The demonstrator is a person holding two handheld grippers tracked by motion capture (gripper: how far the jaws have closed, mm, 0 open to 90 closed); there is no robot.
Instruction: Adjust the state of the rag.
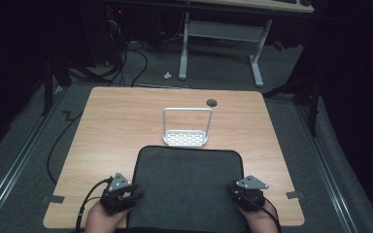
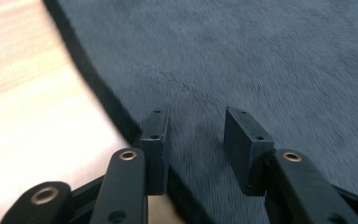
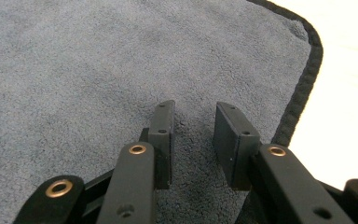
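Looking down from the high view, a dark grey mat (image 1: 187, 187) lies on the near half of the wooden tabletop (image 1: 107, 126), its long axis running across the person's front, with a small white wire rack (image 1: 186, 128) standing just beyond its far edge and a dark round spot (image 1: 211, 102) near the tabletop's far edge. The left gripper (image 1: 135, 190) sits at the mat's near-left edge and the right gripper (image 1: 234, 187) at its near-right edge, each about equally near its own corner, both pointing inward over the cloth. Left gripper view: the left gripper's fingers (image 2: 154, 140) stand partly apart with nothing between them; the mat's dark bound edge (image 2: 98, 88) runs diagonally just to their left, so the cloth lies beneath and ahead of them, bare tabletop beyond the edge. The picture is slightly blurred. Right gripper view: the right gripper's fingers (image 3: 235, 137) stand likewise partly apart and empty, hovering over the mat's pile; its rounded corner (image 3: 310, 35) lies ahead and to their right. Judged from this, a grasp of the mat would turn on each gripper reaching outward to the edge nearest it.
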